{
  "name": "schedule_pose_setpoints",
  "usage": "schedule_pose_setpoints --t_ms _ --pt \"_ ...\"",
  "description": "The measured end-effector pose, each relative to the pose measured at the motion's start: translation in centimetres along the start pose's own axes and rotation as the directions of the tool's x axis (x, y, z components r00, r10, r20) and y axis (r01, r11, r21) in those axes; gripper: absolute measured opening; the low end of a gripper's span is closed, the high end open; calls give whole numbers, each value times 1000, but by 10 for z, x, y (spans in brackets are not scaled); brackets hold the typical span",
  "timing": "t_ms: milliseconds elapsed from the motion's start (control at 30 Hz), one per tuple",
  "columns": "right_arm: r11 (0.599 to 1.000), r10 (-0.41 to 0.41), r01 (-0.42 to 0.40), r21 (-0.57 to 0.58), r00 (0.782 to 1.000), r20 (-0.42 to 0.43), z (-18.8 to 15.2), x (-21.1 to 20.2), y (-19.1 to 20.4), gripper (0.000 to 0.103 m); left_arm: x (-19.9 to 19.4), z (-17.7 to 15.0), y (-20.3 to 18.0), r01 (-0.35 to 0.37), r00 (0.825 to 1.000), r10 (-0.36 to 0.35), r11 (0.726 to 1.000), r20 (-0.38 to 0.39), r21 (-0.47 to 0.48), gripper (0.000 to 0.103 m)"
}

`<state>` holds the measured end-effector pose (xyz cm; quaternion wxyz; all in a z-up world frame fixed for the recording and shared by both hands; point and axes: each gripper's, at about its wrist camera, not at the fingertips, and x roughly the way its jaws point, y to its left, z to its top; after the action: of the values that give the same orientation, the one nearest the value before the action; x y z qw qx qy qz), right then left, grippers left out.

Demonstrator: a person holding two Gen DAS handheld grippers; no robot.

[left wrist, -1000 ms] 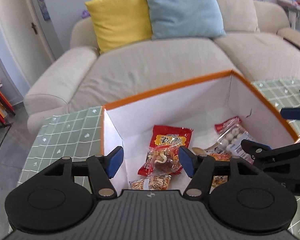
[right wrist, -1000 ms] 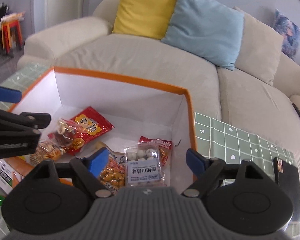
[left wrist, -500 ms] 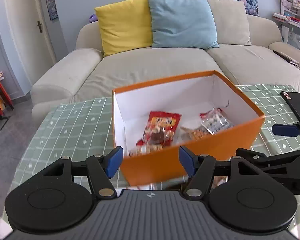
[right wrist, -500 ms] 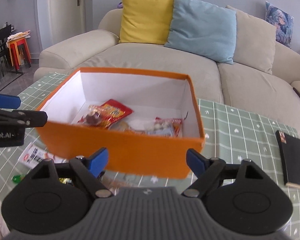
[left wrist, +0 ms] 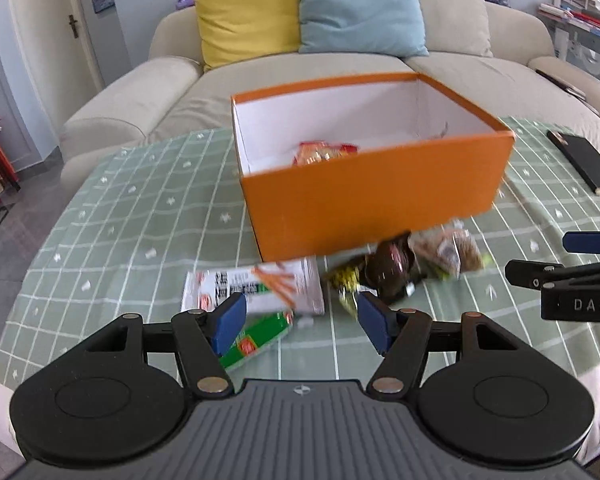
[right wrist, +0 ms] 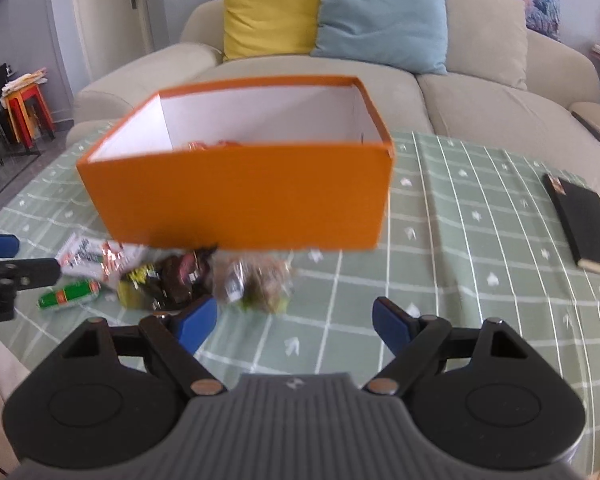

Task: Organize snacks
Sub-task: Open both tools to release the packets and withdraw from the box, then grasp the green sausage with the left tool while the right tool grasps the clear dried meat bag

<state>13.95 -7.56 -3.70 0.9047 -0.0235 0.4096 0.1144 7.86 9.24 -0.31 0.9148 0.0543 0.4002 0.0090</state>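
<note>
Orange box (left wrist: 374, 196), open top, sits mid-table on the green checked tablecloth (left wrist: 140, 216); one red snack bag (left wrist: 322, 152) shows inside it. Loose snacks lie on the cloth just in front of the box: white stick-snack box (left wrist: 256, 286), green packet (left wrist: 260, 338) beside it, dark brown wrapped snack (left wrist: 386, 266), clear bag of brownish pieces (left wrist: 448, 254). Left gripper (left wrist: 300, 322) hovers over the white box and green packet, fingers spread wide, grasping nothing. Right gripper (right wrist: 294, 326) near the clear bag, fingers also spread, empty. Black notebook (right wrist: 584, 220) on the table's right. Beige sofa (left wrist: 140, 92) behind, with yellow cushion (left wrist: 244, 12) and blue cushion (left wrist: 360, 6).
</note>
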Motion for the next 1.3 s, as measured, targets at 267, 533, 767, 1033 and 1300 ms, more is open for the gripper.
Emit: schedule_pose_setpoints --t_ms 267,533,767,1033,1300 --pt "1000 11 -11 0 1000 -29 -34 2 1 82 5 -27 4 19 998 -18 1000 -63 12 75" --pt "998 48 -50 -38 998 -40 -34 11 14 82 18 -25 13 1 997 -3 1000 -72 -17 75" --pt "991 54 -55 -126 998 -9 -24 22 23 82 48 -8 17 -31 990 47 992 -134 120 75" --pt "975 29 -31 -219 1000 -10 -13 48 28 79 77 -8 27 -9 975 44 987 -217 161 75" --pt "965 46 -51 -258 999 -27 -3 71 39 79 90 -13 38 25 970 0 995 -242 100 74"
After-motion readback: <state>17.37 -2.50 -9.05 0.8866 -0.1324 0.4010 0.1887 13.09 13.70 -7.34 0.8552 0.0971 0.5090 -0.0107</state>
